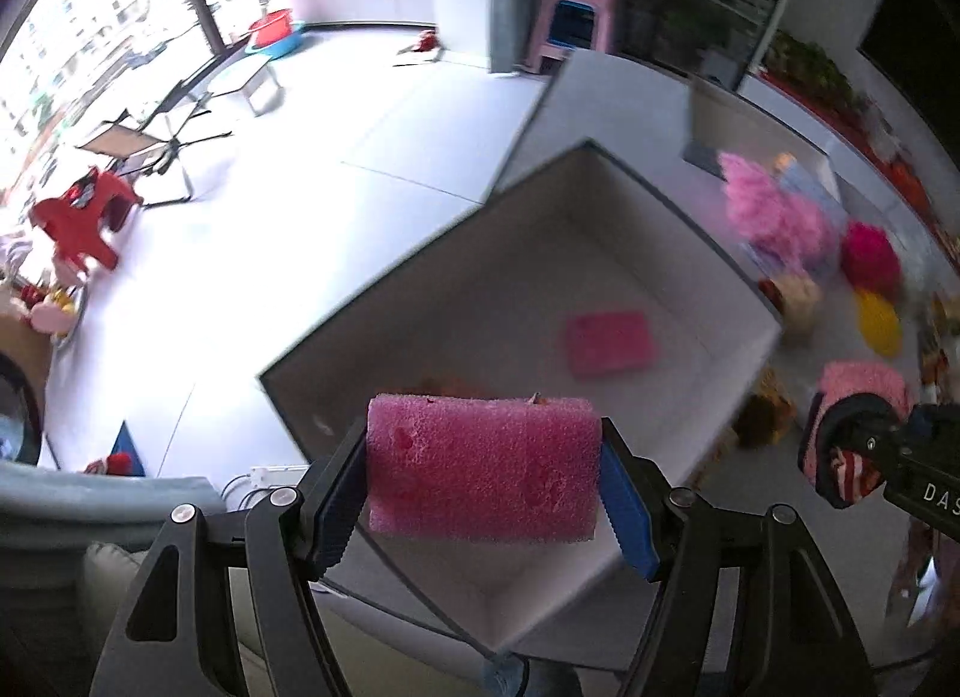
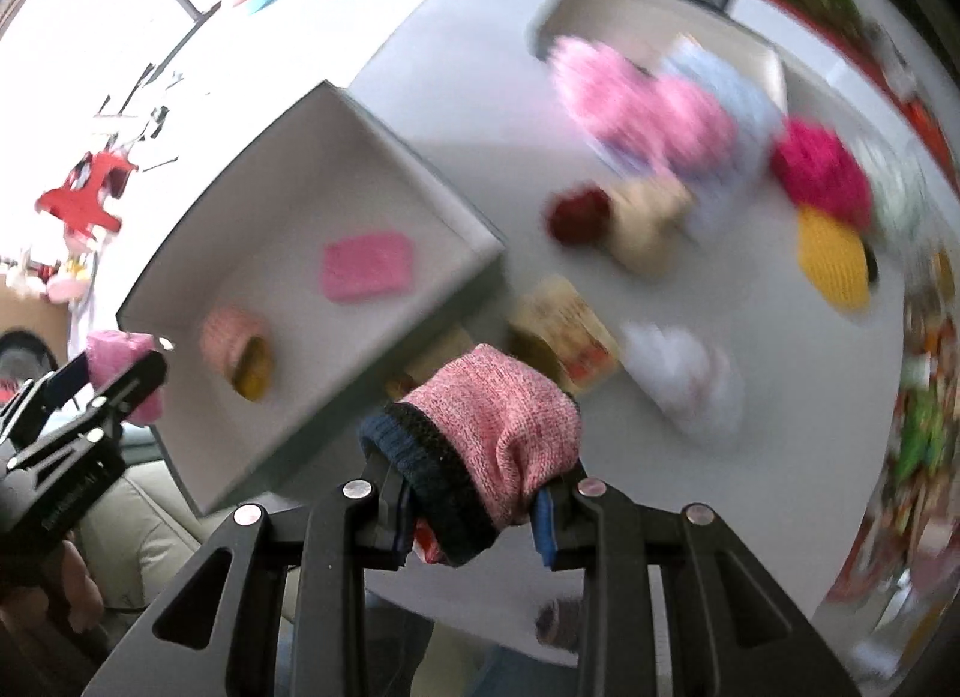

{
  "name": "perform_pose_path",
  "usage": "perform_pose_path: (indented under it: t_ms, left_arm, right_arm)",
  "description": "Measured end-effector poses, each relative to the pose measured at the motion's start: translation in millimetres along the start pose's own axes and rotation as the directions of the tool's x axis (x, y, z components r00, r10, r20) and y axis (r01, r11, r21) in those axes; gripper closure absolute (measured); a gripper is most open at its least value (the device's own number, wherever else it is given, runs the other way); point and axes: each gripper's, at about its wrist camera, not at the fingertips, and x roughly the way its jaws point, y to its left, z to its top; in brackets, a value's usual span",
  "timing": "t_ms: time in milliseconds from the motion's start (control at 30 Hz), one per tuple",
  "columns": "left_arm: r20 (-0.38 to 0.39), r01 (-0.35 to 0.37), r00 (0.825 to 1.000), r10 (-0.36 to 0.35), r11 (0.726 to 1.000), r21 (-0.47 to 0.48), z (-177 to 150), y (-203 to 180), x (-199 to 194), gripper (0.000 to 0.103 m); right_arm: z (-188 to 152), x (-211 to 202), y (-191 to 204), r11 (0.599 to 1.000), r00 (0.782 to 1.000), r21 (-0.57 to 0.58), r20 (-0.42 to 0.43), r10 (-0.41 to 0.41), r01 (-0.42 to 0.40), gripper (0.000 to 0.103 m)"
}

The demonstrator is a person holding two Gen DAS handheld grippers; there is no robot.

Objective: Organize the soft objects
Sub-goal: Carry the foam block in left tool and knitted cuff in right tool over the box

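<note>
Pink sponge block (image 1: 483,469) pinched across its ends by left gripper (image 1: 483,487), above white box (image 1: 624,181) near corner; light, squashy, grips fine there. Right gripper (image 2: 474,508) clamped on rolled pink knit sock (image 2: 498,421), soft, over table (image 2: 480,114) beside box

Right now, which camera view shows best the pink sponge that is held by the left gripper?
The left wrist view. There the pink sponge fills the centre, sharp, pinched between the jaws of the left gripper above the white box. The right wrist view shows only a small part of it at the left edge, behind that gripper.
</note>
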Motion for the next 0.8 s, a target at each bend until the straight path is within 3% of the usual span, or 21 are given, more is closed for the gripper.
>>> perform_pose_path:
  t_ms: [400,800]
  left_arm:
    - [-0.067,-0.101,0.993,0.092,0.985,-0.141,23,32,36,0.032]
    - [-0.149,-0.096,0.986,0.071,0.98,-0.174,25,30,66,0.032]
  right_arm:
    - [73,16,93,0.982,1.0,-0.189,0.029,-0.011,0.016,0.07]
    - [88,36,103,0.979,0.998,-0.198,-0.018,-0.058,0.053,0.07]
